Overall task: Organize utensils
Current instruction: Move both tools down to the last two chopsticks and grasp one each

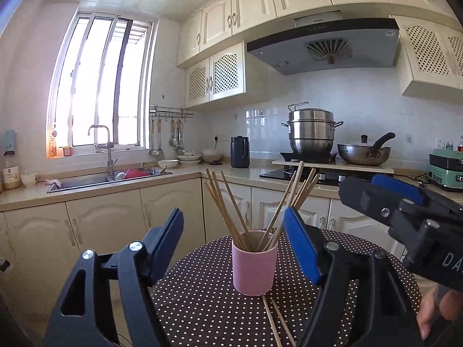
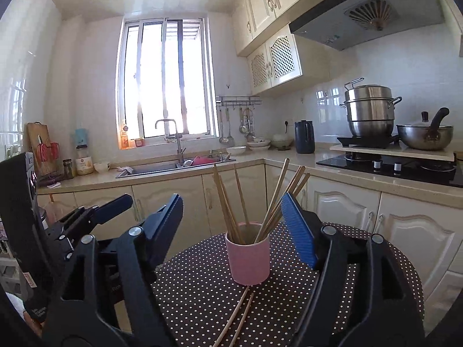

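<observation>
Both tools, the left tool (image 1: 233, 235) and the right tool (image 2: 231, 225), stand released and empty at either side of the pink cup (image 1: 254, 266) in the lower middle of the frame. If either descends carelessly for the two loose chopsticks (image 1: 276, 321) on the dotted worktop (image 1: 202, 303), I think it can tip the cup. Their long axis runs from the cup's base toward the lower edge; the chopsticks in the cup (image 1: 231, 208) fan upward.

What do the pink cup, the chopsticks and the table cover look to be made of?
Pink cup: matte, opaque, pale inside; probably plastic or glazed ceramic, can't tell which.
Chopsticks: thin tan sticks, no shine; likely bamboo or wood. Two more lie on the cover.
Table cover: dark with white dots, flat and dull; looks like fabric, possibly vinyl.
</observation>
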The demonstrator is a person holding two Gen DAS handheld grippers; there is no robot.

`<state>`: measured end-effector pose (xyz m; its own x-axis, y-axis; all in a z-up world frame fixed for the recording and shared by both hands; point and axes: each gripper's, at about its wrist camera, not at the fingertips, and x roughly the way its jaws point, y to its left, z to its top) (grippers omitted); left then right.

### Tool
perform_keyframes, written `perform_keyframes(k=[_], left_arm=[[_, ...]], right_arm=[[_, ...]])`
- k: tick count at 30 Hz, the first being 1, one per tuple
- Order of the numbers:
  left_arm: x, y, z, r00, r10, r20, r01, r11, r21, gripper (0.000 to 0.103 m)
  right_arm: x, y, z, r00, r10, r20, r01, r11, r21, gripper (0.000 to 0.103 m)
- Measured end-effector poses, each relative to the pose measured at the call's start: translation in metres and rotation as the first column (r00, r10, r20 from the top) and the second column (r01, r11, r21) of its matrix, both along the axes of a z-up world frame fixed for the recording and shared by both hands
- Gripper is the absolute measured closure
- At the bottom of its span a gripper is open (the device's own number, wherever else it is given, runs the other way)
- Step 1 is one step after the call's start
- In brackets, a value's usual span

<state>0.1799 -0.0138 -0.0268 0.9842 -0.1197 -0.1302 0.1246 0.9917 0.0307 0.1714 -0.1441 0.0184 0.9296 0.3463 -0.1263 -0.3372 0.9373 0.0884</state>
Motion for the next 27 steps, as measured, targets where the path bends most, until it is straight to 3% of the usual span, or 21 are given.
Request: perform_keyframes(k=[6, 9, 12, 14, 17, 20, 27], left_arm=[[-0.002, -0.006, -0.010, 0.998, 0.000, -0.057, 0.001, 1.000, 0.009, 0.032], [0.006, -0.009, -0.020, 0.992, -0.013, -0.124, 0.016, 1.000, 0.020, 0.031], [0.023, -0.013, -0.037, 0.968, -0.017, -0.252, 0.027, 0.999, 0.038, 0.031], [0.038, -0.016, -0.053, 0.932, -0.023, -0.361, 0.042, 0.998, 0.044, 0.031], [0.060, -0.022, -0.079, 0.850, 0.014, -0.526, 0.046, 0.994, 0.099, 0.031], [0.073, -0.027, -0.101, 0.778, 0.027, -0.627, 0.069, 0.989, 0.128, 0.031], [0.088, -0.036, -0.131, 0.687, 0.032, -0.726, 0.109, 0.983, 0.147, 0.031]], right_arm=[[-0.009, -0.014, -0.007, 0.999, -0.038, -0.025, 0.038, 0.999, 0.005, 0.027], [-0.008, -0.020, -0.016, 0.997, -0.055, -0.059, 0.056, 0.998, 0.005, 0.025], [-0.005, -0.027, -0.028, 0.991, -0.081, -0.104, 0.082, 0.997, 0.011, 0.024], [0.000, -0.031, -0.036, 0.985, -0.089, -0.145, 0.092, 0.996, 0.013, 0.023], [0.004, -0.035, -0.049, 0.975, -0.110, -0.194, 0.114, 0.993, 0.009, 0.023], [0.010, -0.038, -0.060, 0.962, -0.124, -0.245, 0.128, 0.992, 0.001, 0.023], [0.036, -0.042, -0.093, 0.892, -0.133, -0.431, 0.131, 0.991, -0.036, 0.023]])
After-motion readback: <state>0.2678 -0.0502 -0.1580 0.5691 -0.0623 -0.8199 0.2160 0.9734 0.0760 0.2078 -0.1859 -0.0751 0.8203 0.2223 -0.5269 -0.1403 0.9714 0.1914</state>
